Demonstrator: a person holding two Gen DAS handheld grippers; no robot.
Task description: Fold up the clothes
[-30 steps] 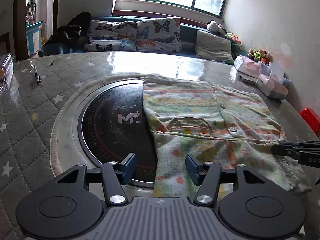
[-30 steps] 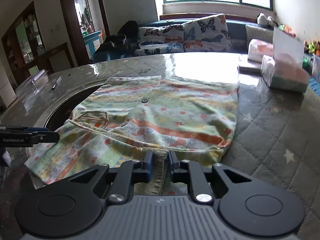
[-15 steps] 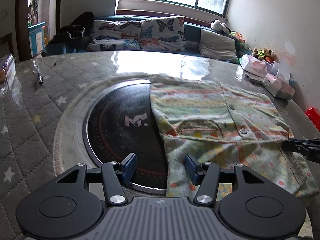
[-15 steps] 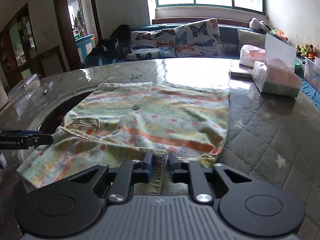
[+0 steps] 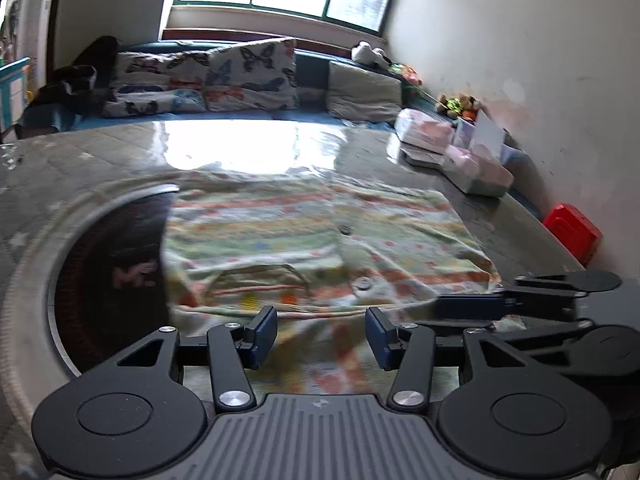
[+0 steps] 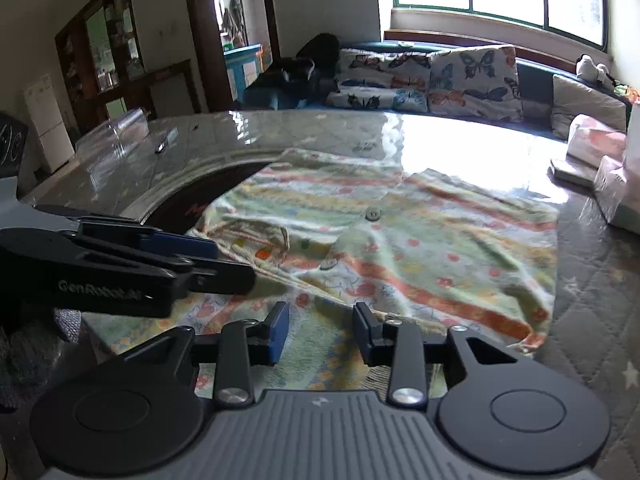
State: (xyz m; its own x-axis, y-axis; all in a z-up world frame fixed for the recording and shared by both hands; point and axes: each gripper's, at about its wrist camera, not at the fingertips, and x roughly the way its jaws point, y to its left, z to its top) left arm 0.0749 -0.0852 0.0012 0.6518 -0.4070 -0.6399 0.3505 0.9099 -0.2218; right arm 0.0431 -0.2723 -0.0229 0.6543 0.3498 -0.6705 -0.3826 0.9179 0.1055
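Note:
A pale green garment with orange stripes, fruit print, buttons and a chest pocket lies spread flat on the round table, also seen in the right wrist view. My left gripper is open and empty over the garment's near edge. My right gripper is open and empty over the near hem. The two grippers are close side by side: the right one shows in the left wrist view, the left one in the right wrist view.
The table has a dark round inset partly under the garment and a quilted grey cover. Tissue packs and boxes stand at the right edge. A red box sits by the wall. A cushioned sofa is behind.
My right gripper has let go of the hem and opened. Both grippers have moved toward each other over the garment's near edge. The garment's lower part now lies flatter.

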